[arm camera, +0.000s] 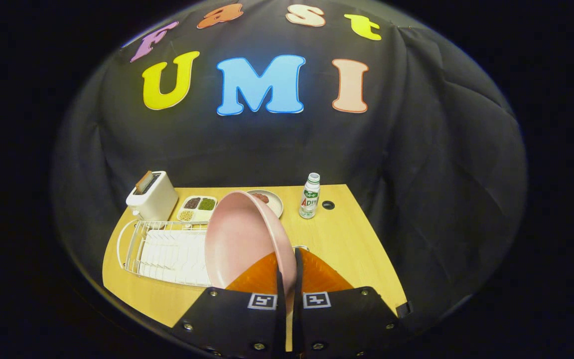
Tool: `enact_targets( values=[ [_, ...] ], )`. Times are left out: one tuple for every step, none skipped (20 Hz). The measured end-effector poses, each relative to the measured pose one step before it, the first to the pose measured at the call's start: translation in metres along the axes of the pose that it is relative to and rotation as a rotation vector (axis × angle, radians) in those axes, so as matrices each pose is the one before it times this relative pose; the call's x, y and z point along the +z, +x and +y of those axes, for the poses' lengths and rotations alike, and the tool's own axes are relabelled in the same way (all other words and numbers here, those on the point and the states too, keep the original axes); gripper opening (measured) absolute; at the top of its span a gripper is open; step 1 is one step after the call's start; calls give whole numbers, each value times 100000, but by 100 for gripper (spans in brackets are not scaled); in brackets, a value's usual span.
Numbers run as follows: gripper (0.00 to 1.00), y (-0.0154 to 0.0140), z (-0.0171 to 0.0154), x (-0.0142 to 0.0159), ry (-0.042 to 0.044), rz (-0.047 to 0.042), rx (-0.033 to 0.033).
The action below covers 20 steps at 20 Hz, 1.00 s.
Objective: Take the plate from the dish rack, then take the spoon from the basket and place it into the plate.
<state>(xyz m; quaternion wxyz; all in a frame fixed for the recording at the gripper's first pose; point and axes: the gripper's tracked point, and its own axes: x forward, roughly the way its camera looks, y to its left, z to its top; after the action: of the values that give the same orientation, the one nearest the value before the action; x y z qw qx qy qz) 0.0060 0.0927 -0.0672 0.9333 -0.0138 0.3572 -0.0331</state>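
A pink plate (pixel 239 239) stands on edge, held up above the table, its rim pinched between my two fingers. My gripper (pixel 287 269) is shut on that rim, with the plate's hollow face turned to the left. Below and to the left of the plate lies the white wire dish rack (pixel 167 252) on the wooden table (pixel 347 249). A thin bit of wire shows just right of the plate, past my fingers; whether it belongs to a basket I cannot tell.
At the back of the table stand a white toaster (pixel 151 196), a divided tray of grains (pixel 197 208), a small dish with food (pixel 271 200) and a small bottle (pixel 310 196). A dark hole (pixel 328 205) sits beside the bottle. Bare wood lies to the right.
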Motion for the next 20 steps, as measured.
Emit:
enact_targets(
  values=[
    [5, 5, -326, -918, 922, 881, 1598],
    [5, -2, -301, -908, 1433, 837, 1919],
    [5, 33, -45, -989, 1701, 909, 2761],
    [5, 118, 38, -1063, 1979, 1275, 3097],
    [5, 130, -87, -1088, 2115, 1492, 2832],
    [5, 190, 20, -1126, 1069, 1186, 2707],
    [5, 321, -78, -1177, 1038, 1690, 2314],
    [5, 286, -63, -1338, 1783, 1883, 2102],
    [5, 339, -68, -1434, 1615, 2194, 2082],
    [5, 542, -315, -1386, 1546, 2054, 1096],
    [5, 622, -344, -1300, 1520, 1854, 511],
    [5, 652, -268, -1269, 1251, 1639, 771],
    [5, 858, -131, -1180, 1226, 2007, 1382],
    [5, 742, -186, -1524, 2711, 3686, 1392],
    [5, 852, -152, -1264, 3061, 3410, 2019],
    [5, 854, -57, -969, 3103, 2561, 1874],
    [5, 868, -251, -771, 2223, 1919, 1313],
    [5, 1038, -188, -633, 1572, 1638, 1092],
    [5, 908, -100, -469, 571, 937, 884],
    [5, 786, -141, -593, 598, 1726, 856]
  ],
)
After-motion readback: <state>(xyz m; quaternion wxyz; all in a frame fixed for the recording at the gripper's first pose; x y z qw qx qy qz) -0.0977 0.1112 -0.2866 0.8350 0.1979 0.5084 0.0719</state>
